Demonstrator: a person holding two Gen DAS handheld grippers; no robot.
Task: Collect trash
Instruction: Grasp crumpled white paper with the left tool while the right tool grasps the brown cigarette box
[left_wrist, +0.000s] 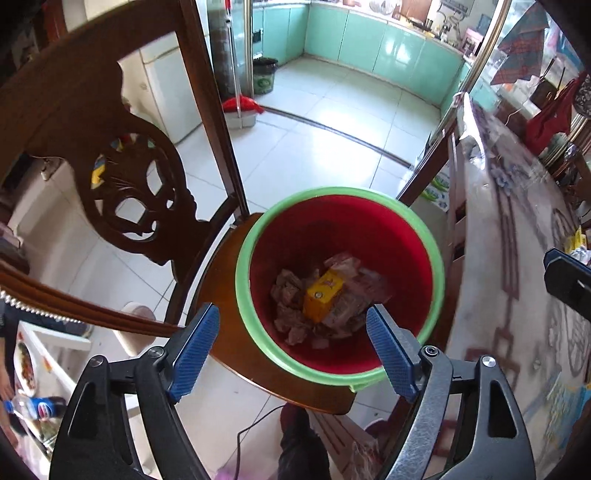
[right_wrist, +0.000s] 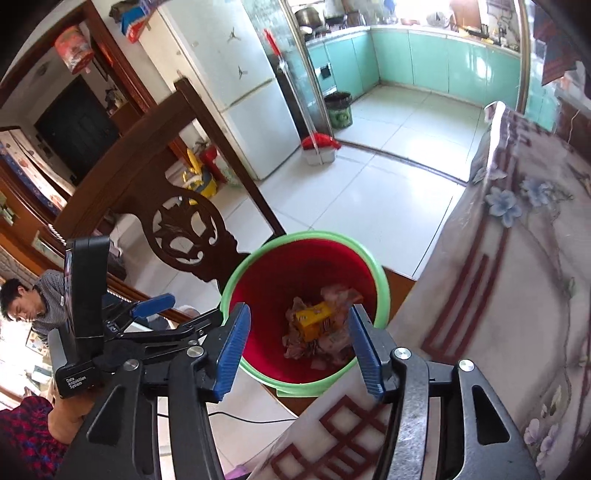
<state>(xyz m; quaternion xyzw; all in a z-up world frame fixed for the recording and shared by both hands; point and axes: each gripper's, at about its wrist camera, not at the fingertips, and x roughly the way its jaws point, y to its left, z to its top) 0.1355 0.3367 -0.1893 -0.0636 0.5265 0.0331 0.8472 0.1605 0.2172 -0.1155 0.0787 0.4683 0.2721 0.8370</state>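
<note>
hovering agape above bin (left_wrist: 340, 284): left gripper (left_wrist: 291, 328), right gripper (right_wrist: 299, 341).

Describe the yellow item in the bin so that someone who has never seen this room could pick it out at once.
Find the carved wooden chair beside the cloth-covered table; on its seat stands a red bin with a green rim. At the bottom of that bin lies a small yellow carton on crumpled pinkish wrappers. It is the only boxy, bright yellow piece among soft, pale scraps.

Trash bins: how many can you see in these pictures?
2. A red bin with a green rim sits on the wooden chair by the table; a dark-lined green bin stands on the kitchen floor.
</note>
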